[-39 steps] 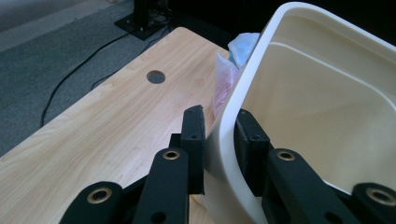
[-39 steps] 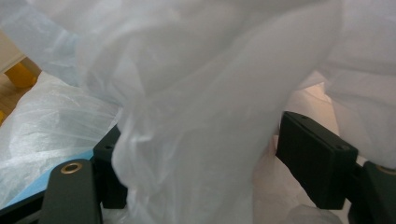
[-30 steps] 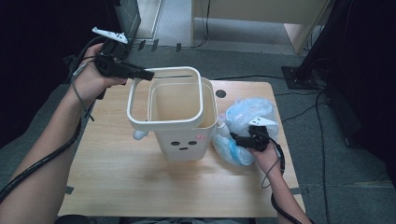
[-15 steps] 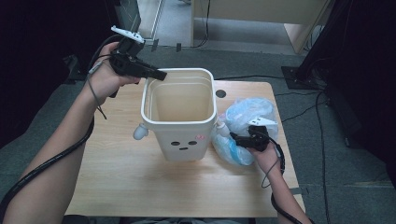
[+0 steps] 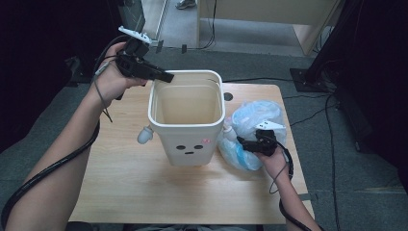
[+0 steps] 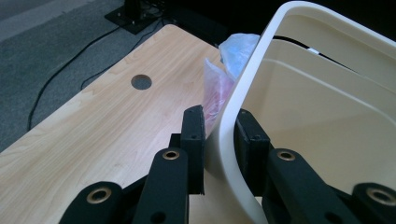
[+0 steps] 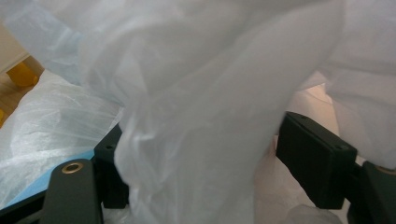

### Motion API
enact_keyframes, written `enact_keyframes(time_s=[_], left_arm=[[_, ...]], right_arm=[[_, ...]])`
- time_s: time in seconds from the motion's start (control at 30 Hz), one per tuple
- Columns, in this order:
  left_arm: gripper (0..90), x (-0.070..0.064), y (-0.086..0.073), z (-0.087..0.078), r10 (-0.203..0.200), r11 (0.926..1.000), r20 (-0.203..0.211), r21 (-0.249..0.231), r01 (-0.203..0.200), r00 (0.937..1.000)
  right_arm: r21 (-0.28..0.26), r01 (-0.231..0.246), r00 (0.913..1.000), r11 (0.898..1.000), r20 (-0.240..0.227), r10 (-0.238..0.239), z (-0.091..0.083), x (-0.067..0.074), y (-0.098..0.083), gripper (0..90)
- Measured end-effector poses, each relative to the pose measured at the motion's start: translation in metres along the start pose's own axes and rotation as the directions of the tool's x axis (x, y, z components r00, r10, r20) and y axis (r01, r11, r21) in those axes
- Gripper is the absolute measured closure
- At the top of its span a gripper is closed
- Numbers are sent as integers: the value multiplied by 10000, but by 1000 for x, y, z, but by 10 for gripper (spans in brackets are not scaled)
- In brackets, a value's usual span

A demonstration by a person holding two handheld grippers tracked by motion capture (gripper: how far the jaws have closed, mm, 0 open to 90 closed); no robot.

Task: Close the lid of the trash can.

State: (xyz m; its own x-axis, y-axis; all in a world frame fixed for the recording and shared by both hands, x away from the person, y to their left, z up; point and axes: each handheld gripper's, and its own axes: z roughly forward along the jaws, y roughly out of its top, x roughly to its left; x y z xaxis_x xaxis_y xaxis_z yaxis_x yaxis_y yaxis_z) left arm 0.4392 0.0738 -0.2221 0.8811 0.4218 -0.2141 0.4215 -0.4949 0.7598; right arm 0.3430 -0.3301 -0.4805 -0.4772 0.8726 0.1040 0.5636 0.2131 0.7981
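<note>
At the table's (image 5: 120, 183) centre stands the cream bin (image 5: 188, 144); the left gripper (image 5: 166, 76) pinches its rim at ten o'clock, jaws narrow. At three o'clock lies the plastic bag (image 5: 255, 115), bunched between the right gripper's (image 5: 242, 142) wider jaws.

A cream-white bin (image 5: 186, 126) at the frame's centre wears a small black dotted face with a pink cheek mark. Right of it a pale blue, translucent plastic bag (image 5: 251, 126) shows a pink tint inside. The table (image 5: 125, 183) is light wood grain. Both grippers are black.
</note>
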Motion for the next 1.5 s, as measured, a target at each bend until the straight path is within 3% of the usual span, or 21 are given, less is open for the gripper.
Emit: enact_keyframes(time_s=[0.2,0.43,0.57,1.0,1.5], left_arm=[[763,-3,1,0,168,9997,-333,201,-162,9993],[758,-7,-1,-1,240,9997,-267,107,-237,9994],[749,-8,1,1,340,9986,-481,428,-319,9983],[735,0,-9,7,182,9994,-167,310,-177,9997],[594,6,-20,-3,193,9996,61,-209,-191,9998]], right_arm=[[5,-5,10000,10000,-1,5,0,0,0,264],[9,-9,10000,10000,-8,9,0,0,0,264],[22,-47,10000,10000,-17,47,1,0,0,264],[12,1,10000,10000,-22,-1,0,0,0,264],[10,-16,10000,10000,-37,16,0,0,0,264]])
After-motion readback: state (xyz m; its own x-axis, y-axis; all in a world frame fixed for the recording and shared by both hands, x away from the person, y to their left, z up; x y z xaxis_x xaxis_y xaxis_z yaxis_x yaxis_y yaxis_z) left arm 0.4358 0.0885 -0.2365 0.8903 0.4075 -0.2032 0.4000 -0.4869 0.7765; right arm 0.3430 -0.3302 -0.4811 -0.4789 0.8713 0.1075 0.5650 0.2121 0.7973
